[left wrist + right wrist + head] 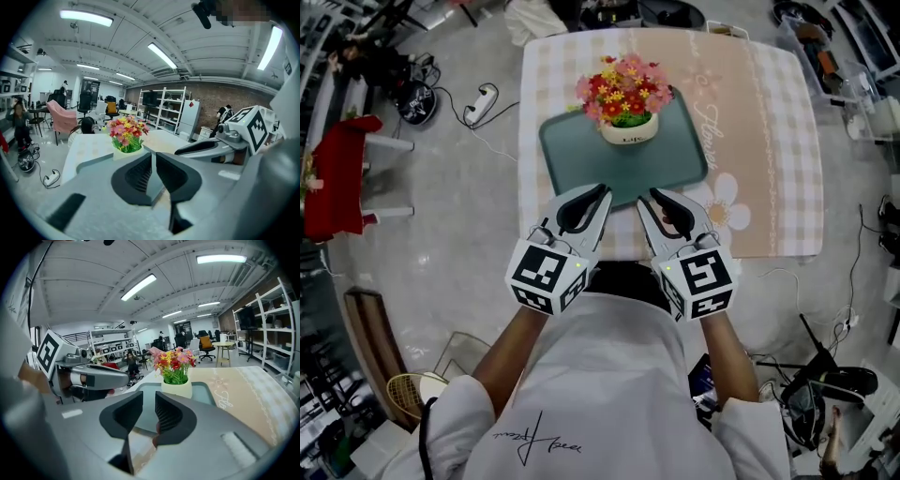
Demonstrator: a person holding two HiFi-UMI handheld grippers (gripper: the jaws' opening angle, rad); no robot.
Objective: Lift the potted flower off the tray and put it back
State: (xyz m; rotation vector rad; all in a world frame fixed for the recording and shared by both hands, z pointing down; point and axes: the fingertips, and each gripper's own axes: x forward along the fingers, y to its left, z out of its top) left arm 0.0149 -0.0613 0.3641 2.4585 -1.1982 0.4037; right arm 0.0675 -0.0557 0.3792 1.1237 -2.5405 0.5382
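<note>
The potted flower (623,94), red, pink and yellow blooms in a white pot, stands at the far side of the teal tray (581,155) on the checked tablecloth (769,141). Both grippers hover side by side at the tray's near edge, short of the pot. My left gripper (600,193) has its jaws a thin slit apart with nothing between them. My right gripper (648,196) shows a wider gap, also empty. The left gripper view has the flower (127,133) beyond my jaws (152,155). The right gripper view has the pot (177,389) straight ahead of my jaws (149,398).
The small table has edges close on all sides. A red-draped stool (337,173) and a power strip with cable (483,98) lie on the floor to the left. Boxes and gear (853,84) crowd the right. Shelving (164,110) stands far behind.
</note>
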